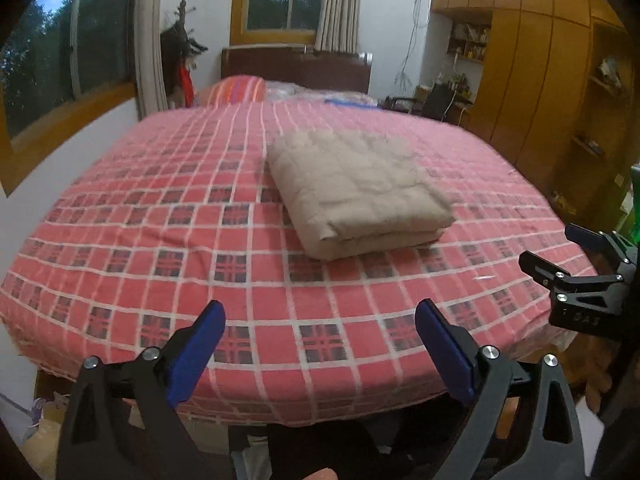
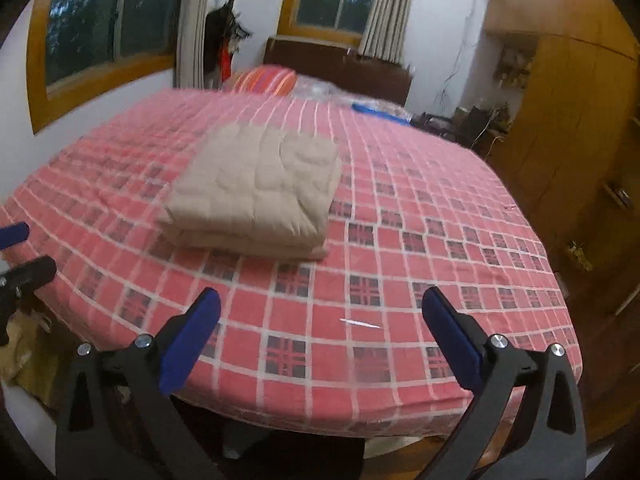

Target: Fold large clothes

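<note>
Left wrist view shows the left hand-held gripper (image 1: 320,344) with its blue pads spread wide apart and nothing between them, hovering over the near edge of the bed (image 1: 120,240). The beige quilted garment (image 1: 356,192) lies well ahead of it on the red plaid bedsheet (image 1: 248,288), already folded into a compact rectangle of several stacked layers, edges roughly squared. The right hand-held gripper (image 2: 320,340) is likewise spread apart and empty above the near edge, with the folded bundle (image 2: 256,192) ahead and to its left. Neither tool touches the cloth. Judging by how it lies, the folding looks essentially done: no loose sleeve or hem trails out. What may remain is only tidying a slightly uneven front corner, or nothing. A striped pillow (image 1: 236,89) sits at the head of the bed, well apart.
</note>
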The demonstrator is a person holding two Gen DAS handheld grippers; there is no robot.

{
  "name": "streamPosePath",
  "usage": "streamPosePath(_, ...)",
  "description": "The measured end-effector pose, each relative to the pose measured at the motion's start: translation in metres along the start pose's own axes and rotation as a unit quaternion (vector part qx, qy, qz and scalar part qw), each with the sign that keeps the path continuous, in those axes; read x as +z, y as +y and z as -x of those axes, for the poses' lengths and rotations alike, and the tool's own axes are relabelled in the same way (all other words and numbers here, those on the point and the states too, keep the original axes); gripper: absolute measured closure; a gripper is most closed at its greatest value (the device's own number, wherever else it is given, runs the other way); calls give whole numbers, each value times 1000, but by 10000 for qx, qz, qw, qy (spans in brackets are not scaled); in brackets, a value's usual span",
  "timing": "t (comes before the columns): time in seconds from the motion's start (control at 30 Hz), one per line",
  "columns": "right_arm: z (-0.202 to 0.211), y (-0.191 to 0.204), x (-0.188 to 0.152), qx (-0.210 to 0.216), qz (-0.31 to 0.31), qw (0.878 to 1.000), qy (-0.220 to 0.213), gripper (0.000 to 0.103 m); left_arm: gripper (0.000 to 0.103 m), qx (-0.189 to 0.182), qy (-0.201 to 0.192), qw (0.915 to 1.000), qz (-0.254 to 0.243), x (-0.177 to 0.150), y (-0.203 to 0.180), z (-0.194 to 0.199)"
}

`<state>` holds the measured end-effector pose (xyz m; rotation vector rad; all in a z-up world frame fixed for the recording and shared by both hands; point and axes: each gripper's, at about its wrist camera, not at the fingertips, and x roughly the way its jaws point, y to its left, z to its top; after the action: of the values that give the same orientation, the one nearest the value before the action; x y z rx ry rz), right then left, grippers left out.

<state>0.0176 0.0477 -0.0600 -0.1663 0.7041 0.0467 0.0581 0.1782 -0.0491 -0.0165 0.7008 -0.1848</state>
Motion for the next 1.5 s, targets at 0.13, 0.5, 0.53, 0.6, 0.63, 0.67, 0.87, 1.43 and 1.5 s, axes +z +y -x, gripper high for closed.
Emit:
streamPosePath(0.13, 28, -15, 6, 197, -321, 9991, -174, 3, 6, 205, -241, 9992, -259, 9, -15, 26)
streamPosePath(0.5, 43, -28, 4, 129, -471, 9988, -41, 3, 7, 75, -14, 9998, -172, 9, -22, 30)
streamPosePath(0.53, 44, -27, 4, 121, -464, 9988, -53, 3, 7, 77, -43, 9999, -143, 9, -22, 32)
streamPosePath(0.6, 45, -26, 4, 119, -431, 9990, -64, 3, 7, 88, -85, 9998, -136, 10, -22, 34)
streamPosePath(0.63, 45, -26, 4, 120, -420, 9990, -67, 3, 7, 89, -107, 9998, -139, 10, -22, 35)
streamPosePath(0.67, 45, -26, 4, 120, -418, 9990, -78, 3, 7, 87, -112, 9998, -145, 11, -23, 36)
streamPosePath(0.87, 48, -27, 6, 128, -430, 9989, -129, 3, 7, 56, -111, 9997, -199, 12, -26, 35)
streamPosePath(1.43, 53, -25, 8, 132, -407, 9988, -223, 3, 7, -2, -187, 9997, -184, 15, -29, 37)
streamPosePath(1.5, 54, -23, 8, 112, -384, 9989, -238, 3, 7, 2, -188, 9997, -182, 15, -29, 37)
